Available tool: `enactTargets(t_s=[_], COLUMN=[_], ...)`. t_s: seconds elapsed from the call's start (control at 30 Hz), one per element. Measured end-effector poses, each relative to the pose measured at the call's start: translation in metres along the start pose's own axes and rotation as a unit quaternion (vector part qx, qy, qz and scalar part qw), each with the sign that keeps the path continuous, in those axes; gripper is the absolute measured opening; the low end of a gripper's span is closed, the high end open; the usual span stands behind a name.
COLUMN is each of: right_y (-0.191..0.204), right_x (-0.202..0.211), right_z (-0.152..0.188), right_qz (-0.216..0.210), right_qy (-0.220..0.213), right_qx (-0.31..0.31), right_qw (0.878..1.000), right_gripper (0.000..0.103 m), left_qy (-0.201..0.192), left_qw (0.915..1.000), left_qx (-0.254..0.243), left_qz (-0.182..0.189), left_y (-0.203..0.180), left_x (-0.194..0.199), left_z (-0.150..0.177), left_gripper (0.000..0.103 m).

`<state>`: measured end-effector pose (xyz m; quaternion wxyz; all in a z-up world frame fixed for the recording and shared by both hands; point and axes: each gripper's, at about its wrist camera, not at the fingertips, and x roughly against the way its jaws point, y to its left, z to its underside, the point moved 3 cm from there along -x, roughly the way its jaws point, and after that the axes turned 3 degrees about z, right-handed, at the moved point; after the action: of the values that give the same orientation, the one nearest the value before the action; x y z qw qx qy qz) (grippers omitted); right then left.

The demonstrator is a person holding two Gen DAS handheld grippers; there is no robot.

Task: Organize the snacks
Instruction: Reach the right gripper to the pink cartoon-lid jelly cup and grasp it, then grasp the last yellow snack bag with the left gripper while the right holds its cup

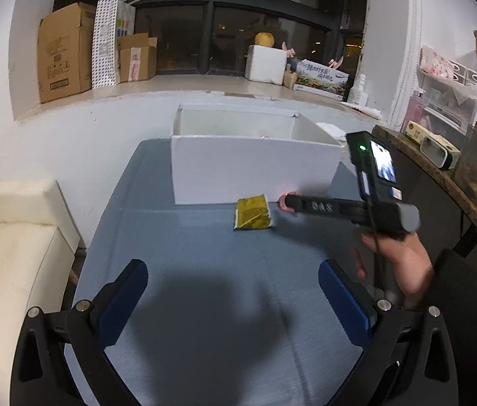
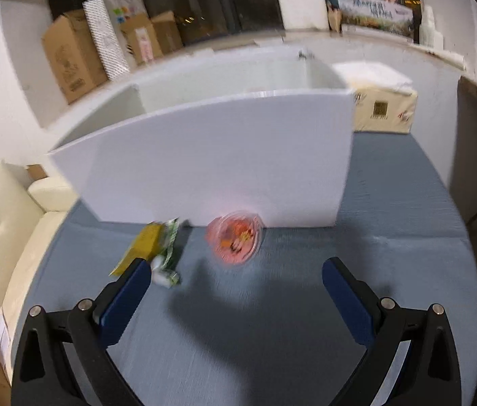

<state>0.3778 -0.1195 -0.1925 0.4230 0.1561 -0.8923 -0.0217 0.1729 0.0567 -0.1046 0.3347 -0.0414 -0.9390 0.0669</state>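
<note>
A blue-grey desk (image 1: pixel 177 270) stands beside a cream sofa (image 1: pixel 12 253). Both the left gripper (image 1: pixel 233 299) and the right gripper (image 2: pixel 236 296) have jaws spread wide, holding nothing. Only the right wrist view shows the pink snack cup (image 2: pixel 235 237) and the green packet (image 2: pixel 169 250) clearly; the yellow packet (image 1: pixel 253 211) lies just before the white box (image 1: pixel 255 169), whose contents are hidden.

Bare blue table (image 2: pixel 390 270) ahead of both spread grippers, right (image 2: pixel 236 279) and left (image 1: pixel 233 282). Blocked farther on by the white box (image 2: pixel 218 165), open on top. At its foot: yellow packet (image 1: pixel 253 211), green wrapper (image 2: pixel 170 247), pink cup (image 2: pixel 235 237).
</note>
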Motion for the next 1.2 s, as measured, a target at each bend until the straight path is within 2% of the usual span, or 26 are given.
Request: enactTargets(t_s=[0.17,0.23,0.33,0.53,0.73,0.97,1.13,1.2], right_y=[0.003,0.007,0.014,0.014,-0.002,-0.025,-0.042,-0.051], right_x=[-0.027,-0.033,-0.034,-0.016,0.032,0.091,0.115,0.121], right_z=[-0.006,-0.005,-0.006,0.003,0.016,0.038,0.044,0.048], right_qz=[0.001,0.001,0.020,-0.020,-0.049,-0.062,-0.065,-0.063], right_qy=[0.021,0.027,0.020,0.004,-0.027,-0.059,-0.073,-0.075], right_qx=[-0.011,0.000,0.029,0.028,0.016,0.012,-0.012,-0.019], right_qw=[1.000,1.000,0.999,0.999,0.998,0.996,0.995,0.995], right_gripper=[0.102,0.090,0.051,0.051,0.051,0.051,0.051,0.051], left_qy=[0.014,0.017,0.021,0.031,0.046,0.061,0.084,0.085], left_qw=[0.9998,0.9997,0.9997,0.9995,0.9988,0.9973,0.9959,0.9950], left_qx=[0.011,0.014,0.013,0.007,-0.007,-0.031,-0.029,-0.042], left_qz=[-0.009,-0.010,-0.010,-0.010,-0.017,-0.024,-0.020,-0.031], left_y=[0.015,0.018,0.019,0.014,0.002,-0.025,-0.040,-0.045], left_x=[-0.008,-0.011,-0.016,-0.035,-0.073,-0.130,-0.179,-0.192], left_z=[0.006,0.008,0.009,0.007,-0.009,-0.030,-0.044,-0.049], left_gripper=[0.103,0.103,0.103,0.103,0.103,0.103,0.103,0.103])
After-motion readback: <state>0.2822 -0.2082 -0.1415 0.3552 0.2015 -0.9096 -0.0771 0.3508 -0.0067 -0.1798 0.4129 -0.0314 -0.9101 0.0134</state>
